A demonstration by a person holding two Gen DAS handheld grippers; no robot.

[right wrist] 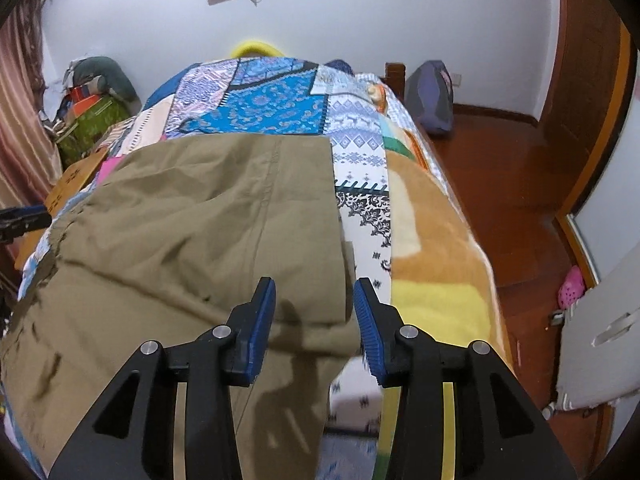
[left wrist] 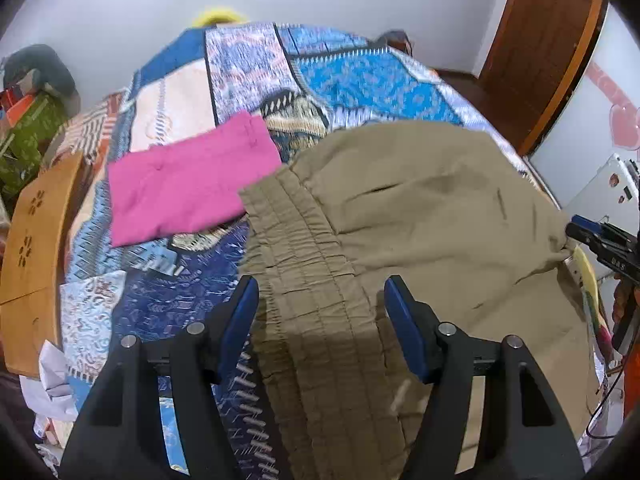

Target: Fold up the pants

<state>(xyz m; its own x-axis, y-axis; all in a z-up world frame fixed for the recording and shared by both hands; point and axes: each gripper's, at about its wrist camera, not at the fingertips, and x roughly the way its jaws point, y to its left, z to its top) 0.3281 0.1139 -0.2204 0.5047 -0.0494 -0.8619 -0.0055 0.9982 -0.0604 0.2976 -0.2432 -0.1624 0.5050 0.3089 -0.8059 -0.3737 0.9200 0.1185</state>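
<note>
Khaki pants (left wrist: 420,216) lie spread on a patchwork bedspread (left wrist: 360,76), the ribbed elastic waistband (left wrist: 304,264) toward my left gripper. My left gripper (left wrist: 320,300) is open, its blue pads straddling the waistband just above it. In the right wrist view the pants (right wrist: 200,232) cover the near left of the bed. My right gripper (right wrist: 314,304) is open over the pants' right edge, holding nothing. The right gripper's tip also shows at the right edge of the left wrist view (left wrist: 600,240), against the cloth's edge.
A folded pink garment (left wrist: 188,184) lies on the bed left of the pants. A wooden board (left wrist: 36,252) stands at the bed's left side. Bags and clutter (right wrist: 92,112) sit at the far left. Wooden floor (right wrist: 500,184) and a door (right wrist: 588,92) lie right.
</note>
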